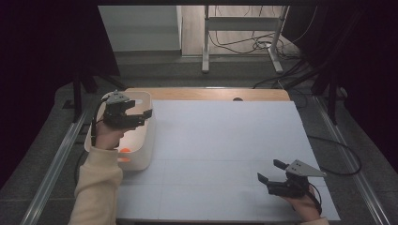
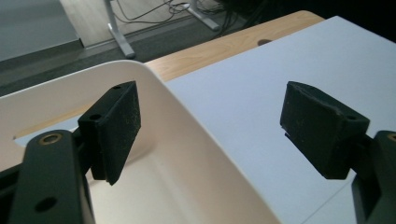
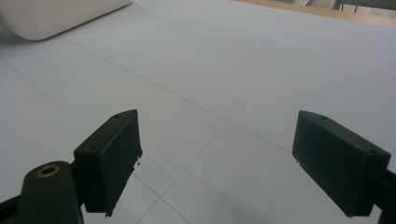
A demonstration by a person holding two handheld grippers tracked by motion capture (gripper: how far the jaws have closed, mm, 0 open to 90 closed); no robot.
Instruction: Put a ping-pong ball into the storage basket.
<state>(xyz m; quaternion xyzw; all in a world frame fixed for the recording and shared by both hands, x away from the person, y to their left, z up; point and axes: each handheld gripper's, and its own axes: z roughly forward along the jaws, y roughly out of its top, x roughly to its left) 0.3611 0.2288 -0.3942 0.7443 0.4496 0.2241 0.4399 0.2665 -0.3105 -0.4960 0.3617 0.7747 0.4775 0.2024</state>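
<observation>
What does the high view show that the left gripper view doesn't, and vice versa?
High view alone: an orange object lying inside the white bin, the right hand-held gripper open low over the white sheet, and the person's cream sleeve. Left gripper view alone: a close look at the bin's inner wall curving between the left hand-held gripper's open jaws. Both share: the bin, the sheet, the wooden table edge.

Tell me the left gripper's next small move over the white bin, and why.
Probably close the left gripper onto the right wall of the white bin. In the left gripper view its open fingers straddle that wall, one inside and one over the white sheet. The right gripper hangs open, far off over the sheet, so the left one seems placed to take hold.
</observation>
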